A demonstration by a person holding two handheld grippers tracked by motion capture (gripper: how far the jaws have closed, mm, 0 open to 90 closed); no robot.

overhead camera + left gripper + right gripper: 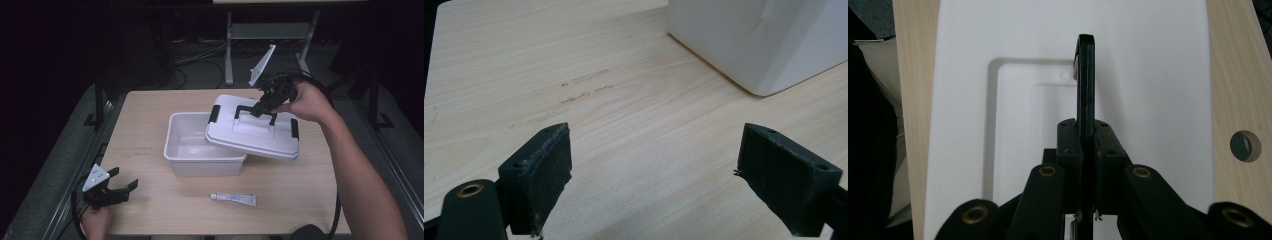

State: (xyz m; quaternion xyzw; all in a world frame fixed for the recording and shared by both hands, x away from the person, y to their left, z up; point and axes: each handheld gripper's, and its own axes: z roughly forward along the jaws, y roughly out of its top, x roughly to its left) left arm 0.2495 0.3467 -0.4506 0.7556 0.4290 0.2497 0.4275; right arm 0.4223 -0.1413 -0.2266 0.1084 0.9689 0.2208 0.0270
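A white plastic box [186, 159] stands open in the middle of the wooden table. Its white lid [250, 136], with black latches, hangs tilted over the box's right part. My right gripper [262, 106] is shut on the lid's black handle [244, 109]. In the right gripper view, the handle [1085, 75] runs upright between the closed jaws of the right gripper [1085, 145], with the lid [1153, 100] behind it. My left gripper [123, 186] rests open at the table's front left, well apart from the box. The left gripper [654, 165] holds nothing, and the box's corner [749, 45] lies ahead of it.
A small white tube [233, 199] lies near the table's front edge, in front of the box. Faint scuff marks [584, 87] show on the wood. The tabletop has a round hole [1245, 146] near the lid. A metal frame [270, 32] stands behind the table.
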